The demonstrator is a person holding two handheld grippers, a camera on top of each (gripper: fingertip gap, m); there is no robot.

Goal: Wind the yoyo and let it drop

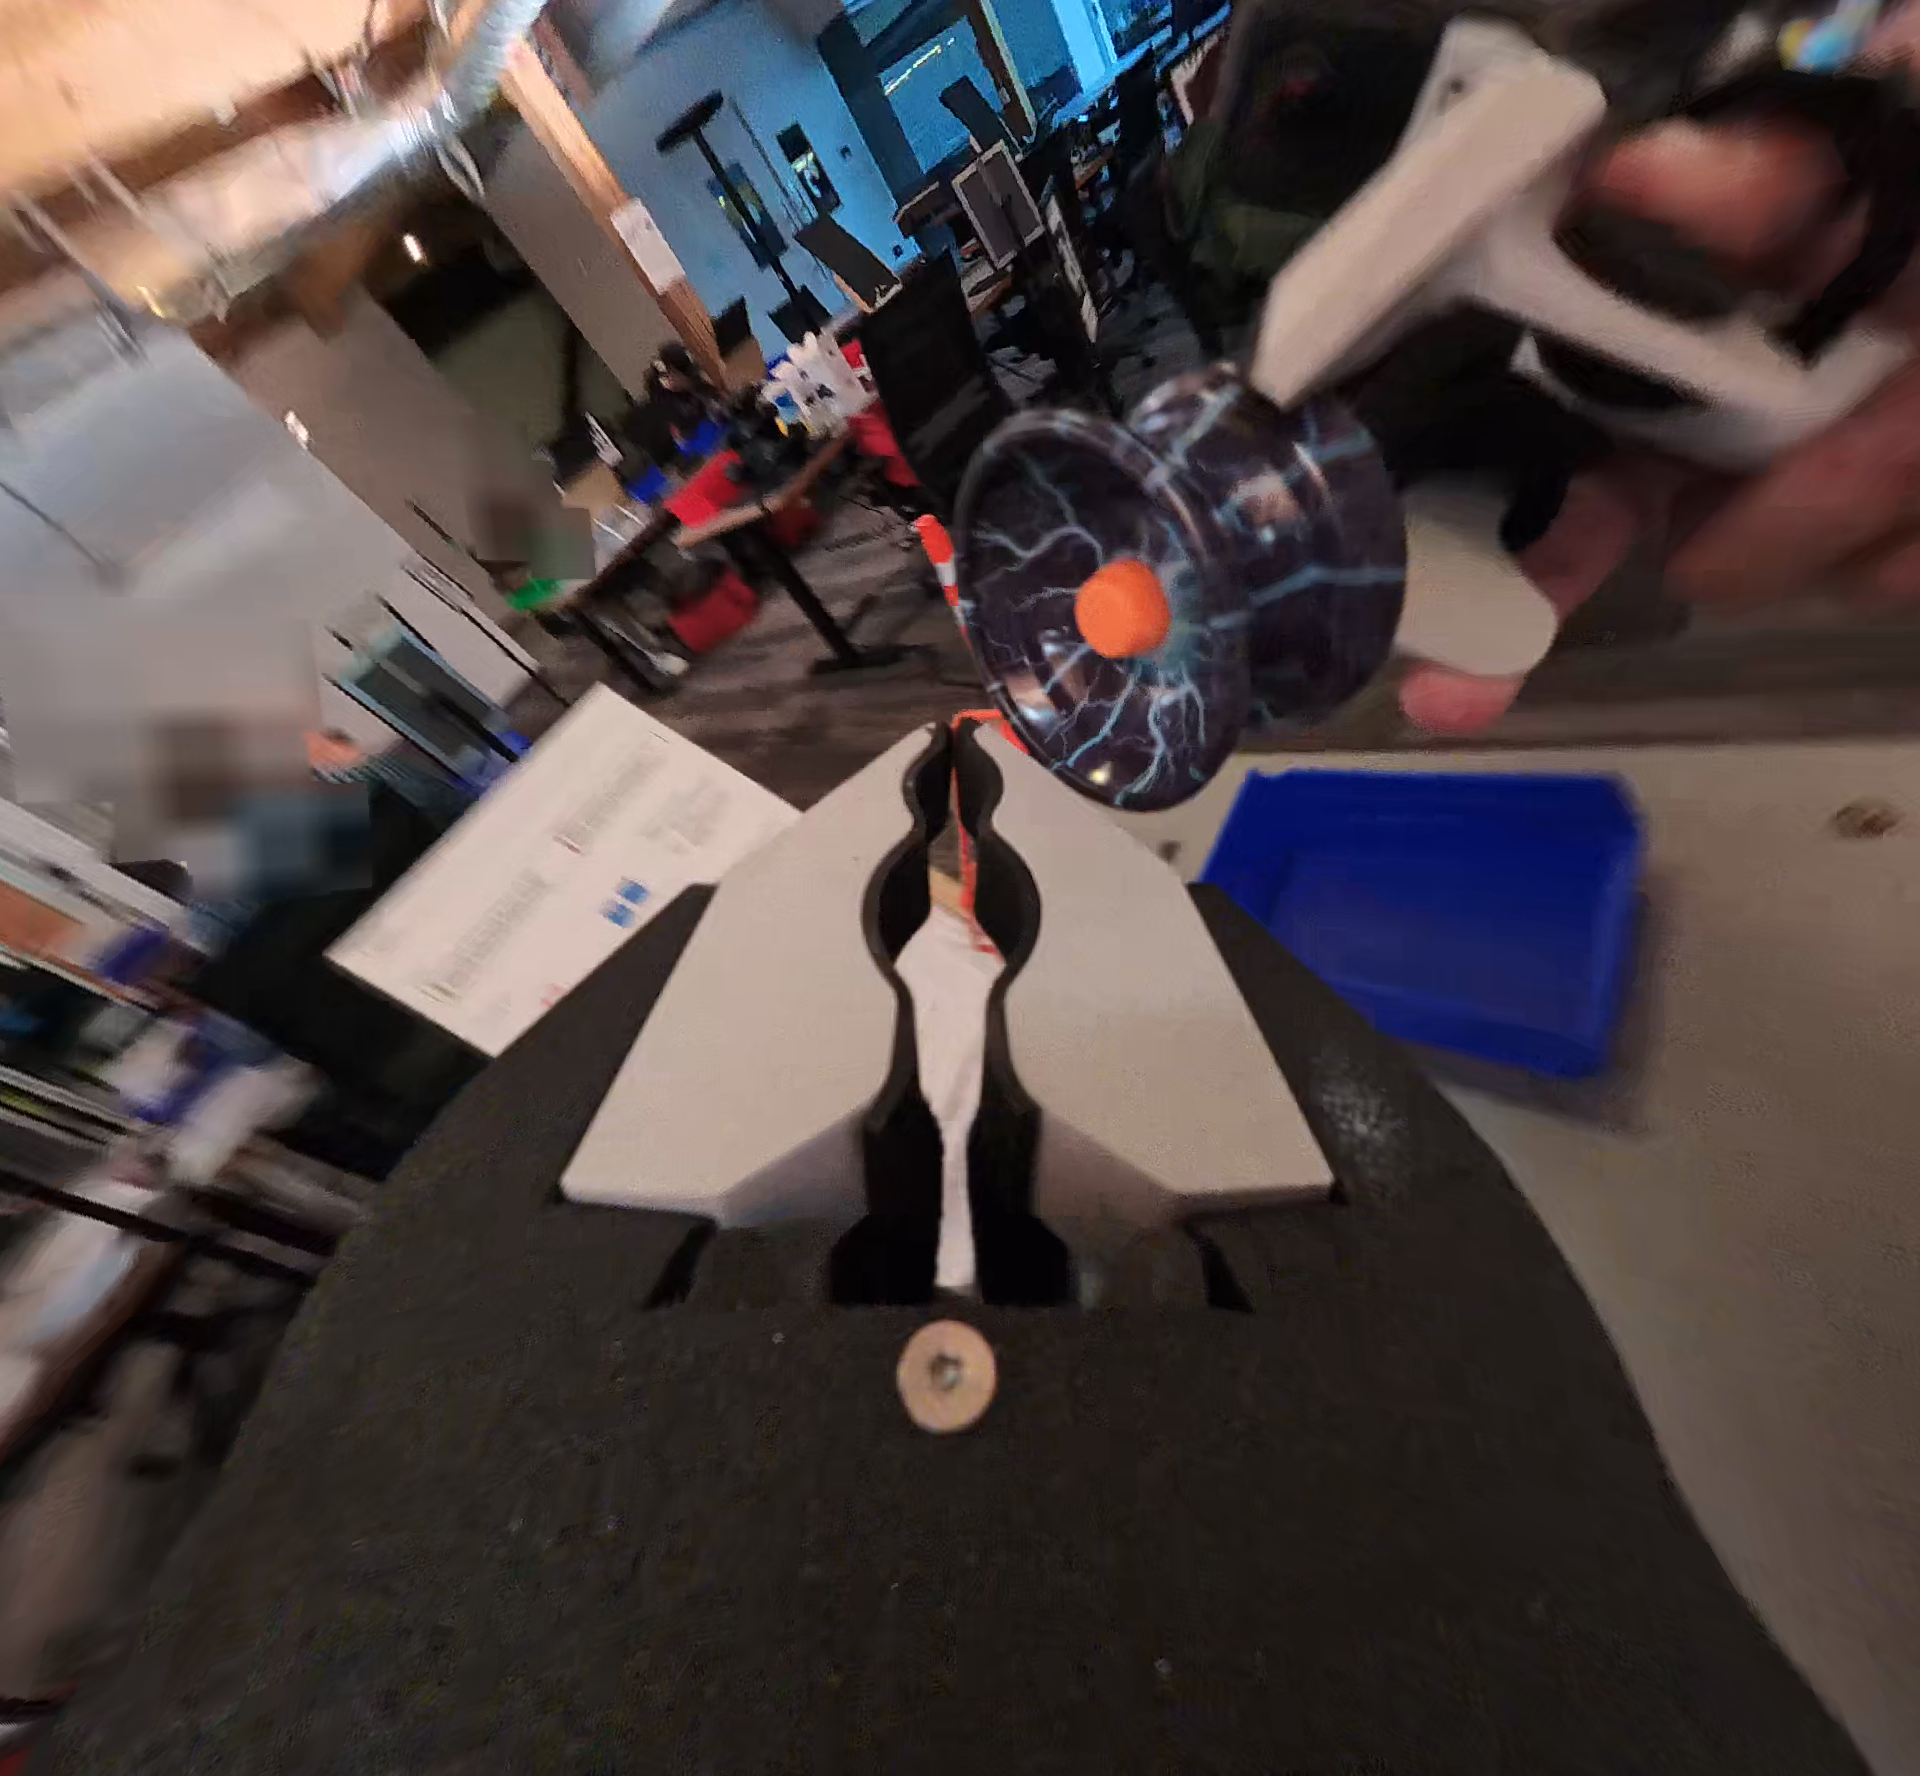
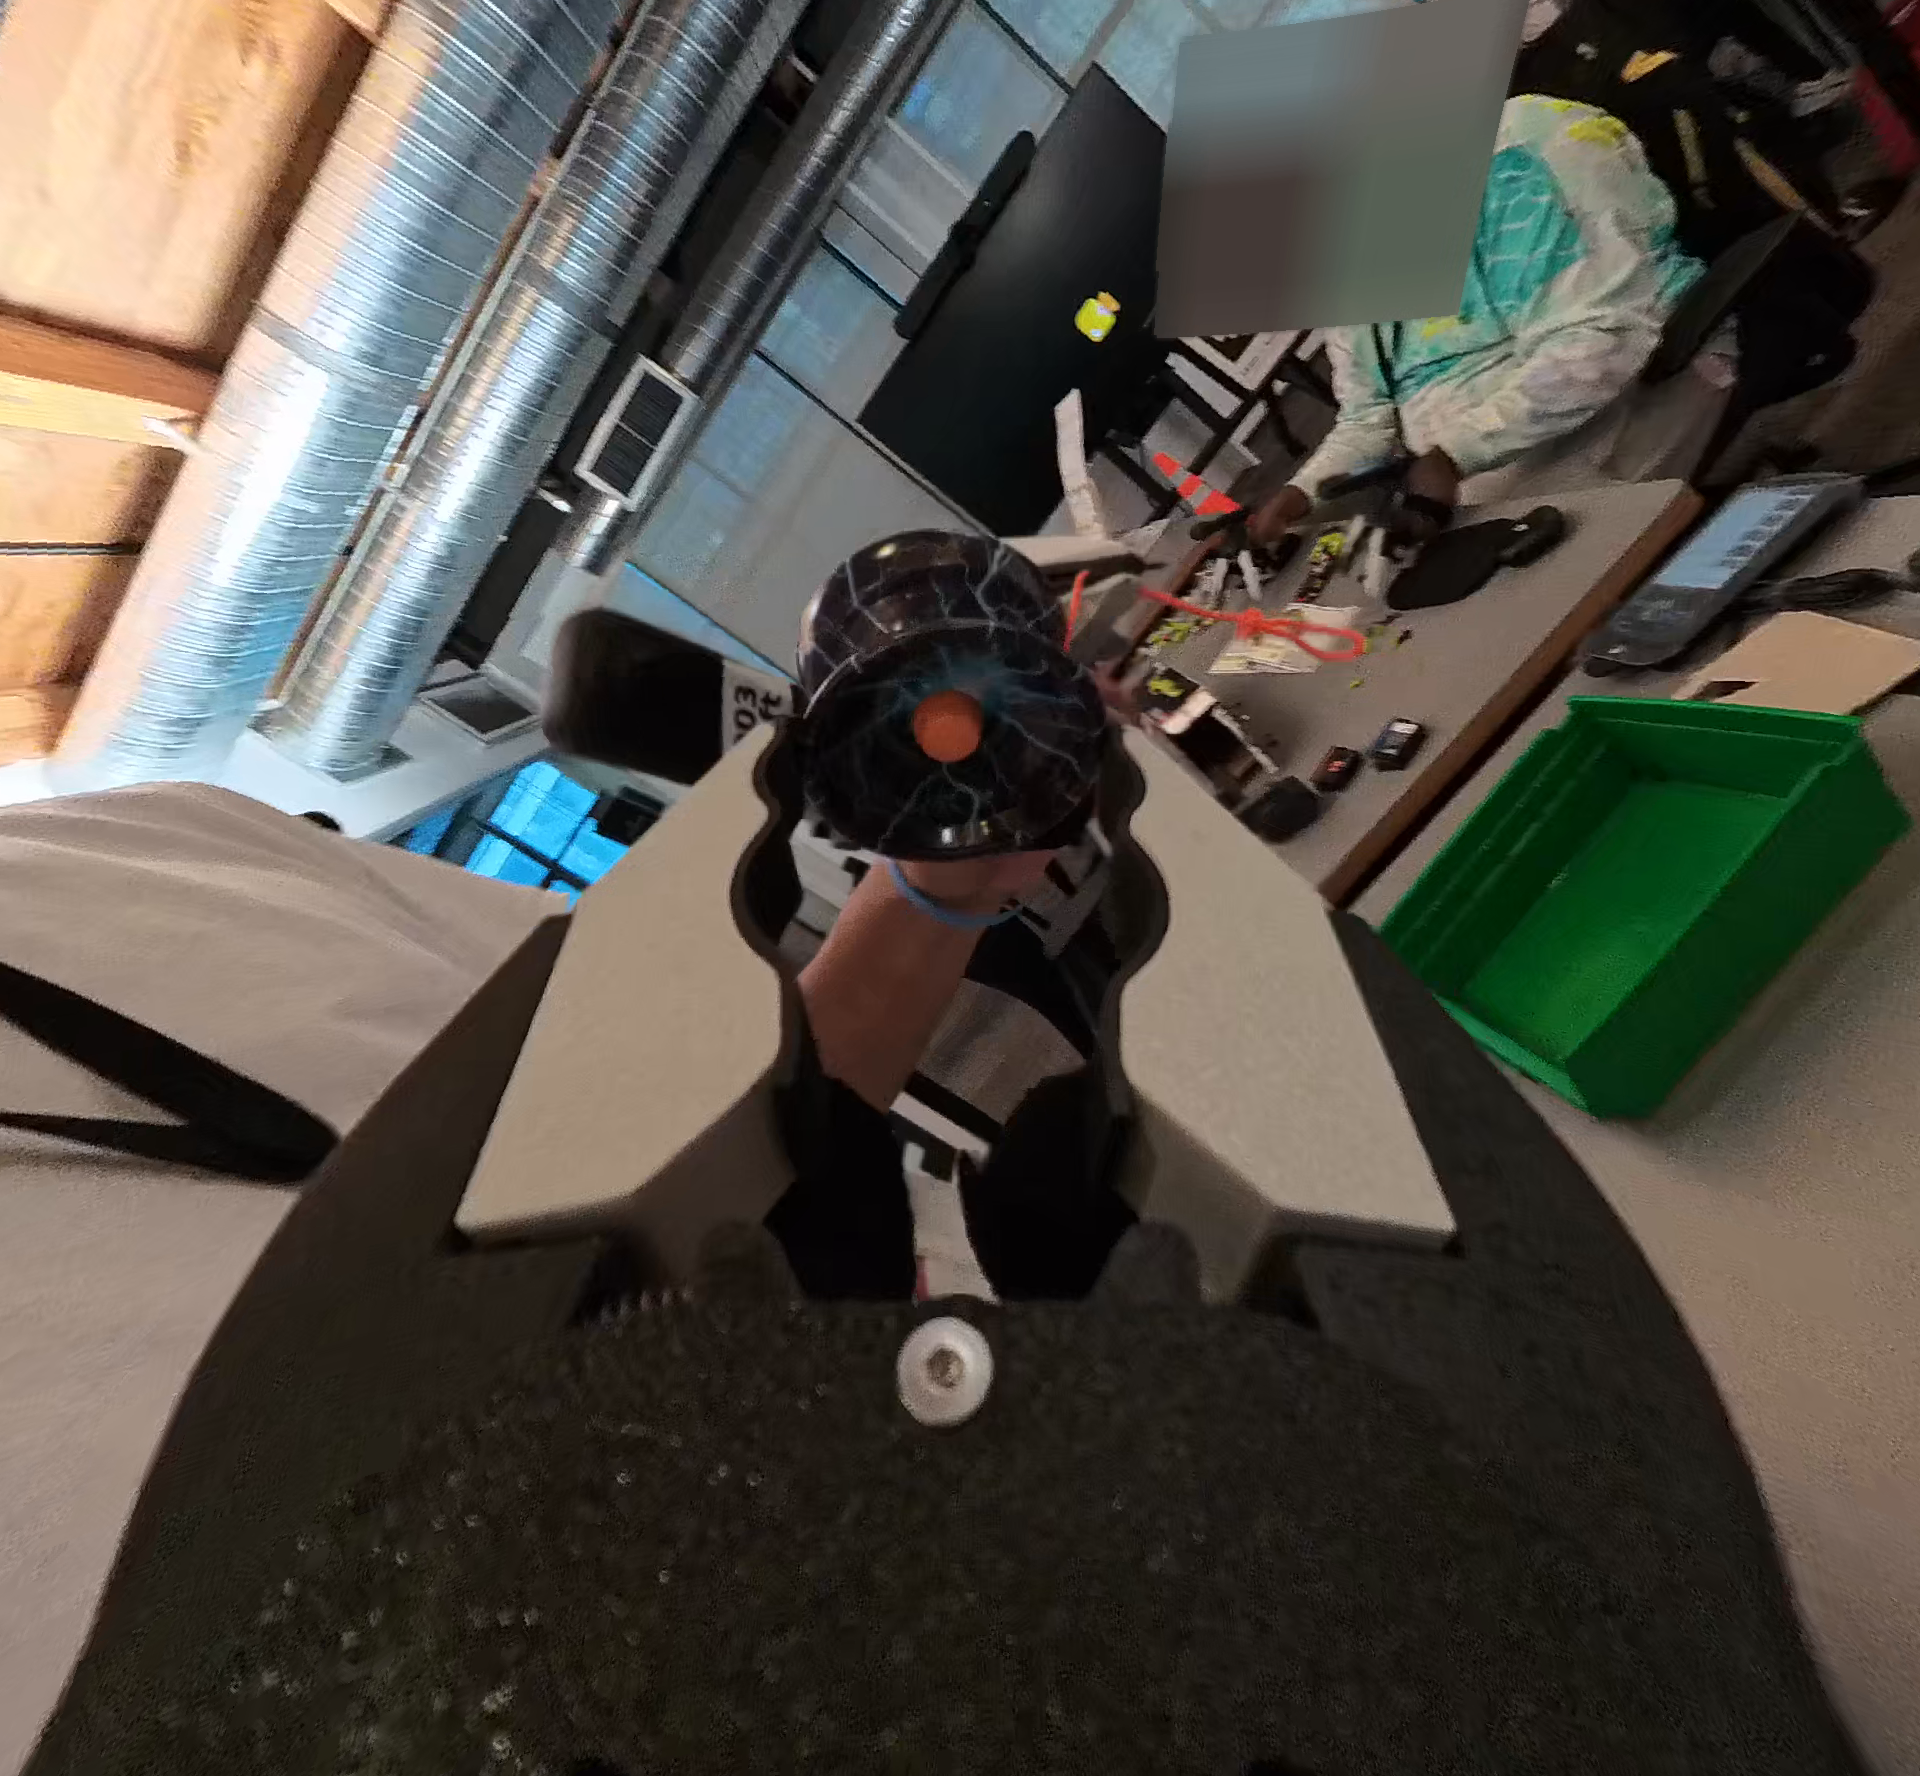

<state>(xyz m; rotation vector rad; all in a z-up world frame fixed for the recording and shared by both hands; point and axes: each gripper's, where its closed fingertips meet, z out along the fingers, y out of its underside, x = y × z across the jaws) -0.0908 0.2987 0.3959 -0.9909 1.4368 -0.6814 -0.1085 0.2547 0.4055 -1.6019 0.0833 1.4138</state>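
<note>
The yoyo (image 1: 1174,583) is dark purple with pale lightning streaks and an orange hub. My right gripper (image 2: 945,752) is shut on it, one white finger (image 1: 1423,209) on each side of its rim, and holds it in the air above the table. The yoyo (image 2: 951,739) fills the gap between the fingertips in the right wrist view. My left gripper (image 1: 954,756) is shut on the orange string (image 1: 972,859) just below and left of the yoyo. In the right wrist view, the string's knotted loop (image 2: 1294,630) trails off to the right.
A blue bin (image 1: 1455,916) sits on the pale table (image 1: 1766,1259) under the yoyo, with a printed sheet (image 1: 561,864) to its left. A green bin (image 2: 1662,895) sits on the table at right. A person (image 2: 1507,355) works at a cluttered table behind. Across from one pair of fingers to the other is roughly 5 cm.
</note>
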